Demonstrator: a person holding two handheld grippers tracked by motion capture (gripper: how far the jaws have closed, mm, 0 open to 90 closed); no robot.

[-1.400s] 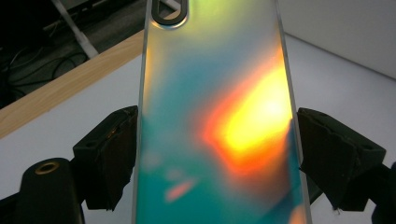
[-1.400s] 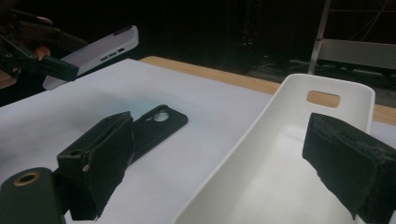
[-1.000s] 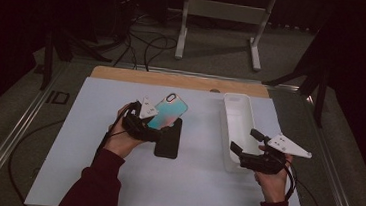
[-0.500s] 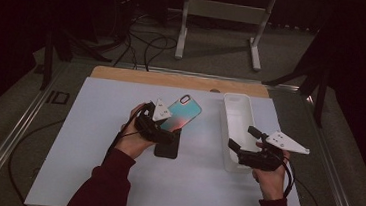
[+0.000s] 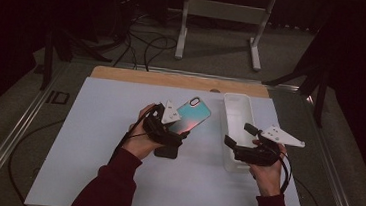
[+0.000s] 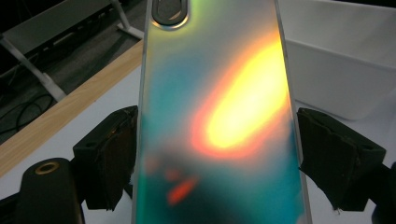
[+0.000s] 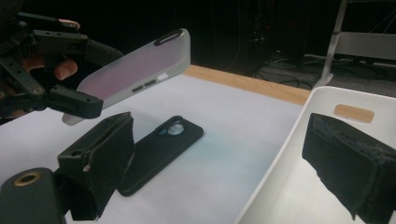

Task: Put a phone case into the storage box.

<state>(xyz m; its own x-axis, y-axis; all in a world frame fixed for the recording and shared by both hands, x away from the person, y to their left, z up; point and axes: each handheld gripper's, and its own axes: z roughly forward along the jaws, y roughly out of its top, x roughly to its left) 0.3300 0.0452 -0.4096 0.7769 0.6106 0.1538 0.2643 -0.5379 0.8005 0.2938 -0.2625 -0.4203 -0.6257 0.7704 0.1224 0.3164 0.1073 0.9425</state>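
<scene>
My left gripper (image 5: 180,127) is shut on an iridescent teal and orange phone case (image 5: 195,115) and holds it tilted in the air, camera cutout end pointing toward the far right. In the left gripper view the case (image 6: 215,116) sits between both pads. A black phone case (image 5: 167,151) lies flat on the white mat under that hand. My right gripper (image 5: 238,135) is open at the near end of the white bin (image 5: 238,108), its jaws either side of the bin's left wall (image 7: 280,186). From there, the lifted case (image 7: 135,70) hangs above the black case (image 7: 159,149).
The white mat (image 5: 91,150) covers most of the table, with a wooden strip (image 5: 148,77) along its far edge. A metal stand (image 5: 218,16) and loose cables (image 5: 146,44) sit on the floor beyond. The bin interior (image 6: 336,74) looks bare where visible.
My left gripper has carried the iridescent case to the right, closer to the white bin. The black case stays on the mat. The right hand has kept still.
</scene>
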